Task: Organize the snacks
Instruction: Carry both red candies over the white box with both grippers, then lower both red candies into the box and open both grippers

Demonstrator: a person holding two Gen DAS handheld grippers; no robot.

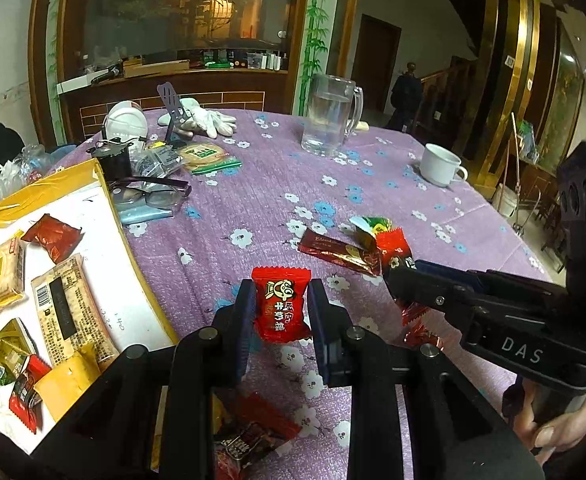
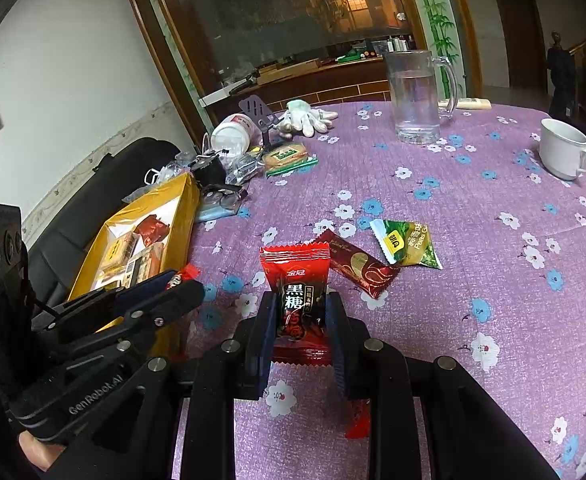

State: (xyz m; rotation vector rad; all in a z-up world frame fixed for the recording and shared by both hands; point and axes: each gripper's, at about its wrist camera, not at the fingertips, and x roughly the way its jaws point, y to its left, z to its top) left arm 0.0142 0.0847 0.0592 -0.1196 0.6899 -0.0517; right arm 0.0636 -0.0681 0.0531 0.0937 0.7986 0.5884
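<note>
Over the purple flowered cloth, the left wrist view shows the left gripper pinching a red milk candy between its two pads, wrapper upright, long axis pointing away from the camera. The candy hangs clear of the table. Up and to the left of the fingers lies the yellow box, its near wall just beside the gripper's left finger; several packets already lie in it. To the right, the right gripper reaches in low over the cloth, with a brown bar and a green packet loose beyond it.

From the right wrist view, the right gripper is clamped on a red-and-black brown-sugar candy, also upright, its top crimp standing above the fingertips. The brown bar and green packet lie just ahead and to the right, touching at their ends. The box sits well to the left, past the left gripper, which lies between this hand and the box.

Judging from that, the left hand is the nearer to the box and needs only a short swing leftward over the wall before letting go; the right would have to cross behind or wait.
</note>
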